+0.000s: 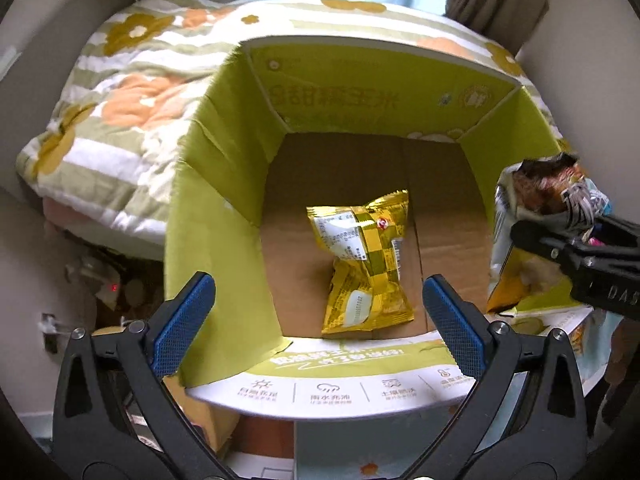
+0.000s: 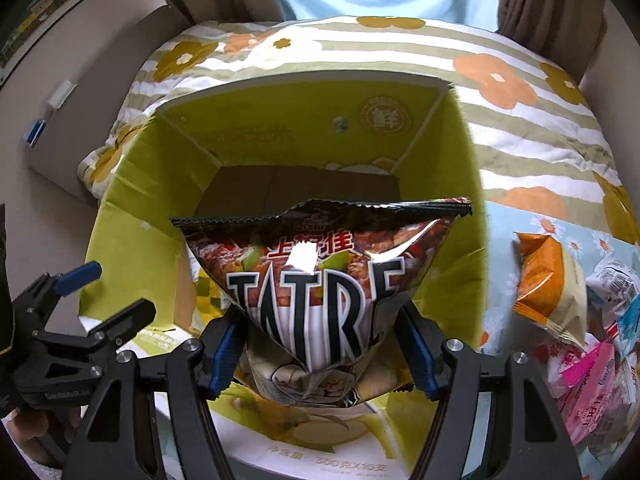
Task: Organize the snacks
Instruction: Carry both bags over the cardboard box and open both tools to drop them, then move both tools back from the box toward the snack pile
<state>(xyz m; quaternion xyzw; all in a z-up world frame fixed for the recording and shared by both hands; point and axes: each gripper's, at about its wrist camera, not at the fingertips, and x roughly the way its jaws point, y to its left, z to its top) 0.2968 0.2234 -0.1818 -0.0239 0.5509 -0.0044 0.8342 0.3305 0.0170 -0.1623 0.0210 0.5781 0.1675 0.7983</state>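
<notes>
An open cardboard box (image 1: 224,208) with green flaps stands by the bed; it also shows in the right wrist view (image 2: 132,216). A yellow snack packet (image 1: 366,264) lies on the box floor. My left gripper (image 1: 318,320) is open and empty above the box's near edge. My right gripper (image 2: 322,354) is shut on a dark brown snack bag (image 2: 320,276) and holds it over the box's near right side. The same bag (image 1: 536,192) and right gripper appear at the right of the left wrist view.
A bed with a flowered, striped quilt (image 1: 120,92) lies behind the box. Several loose snack packets, one orange and cream (image 2: 548,284) and pink ones (image 2: 588,376), lie on a light blue flowered cloth to the right. Curtains hang at the back.
</notes>
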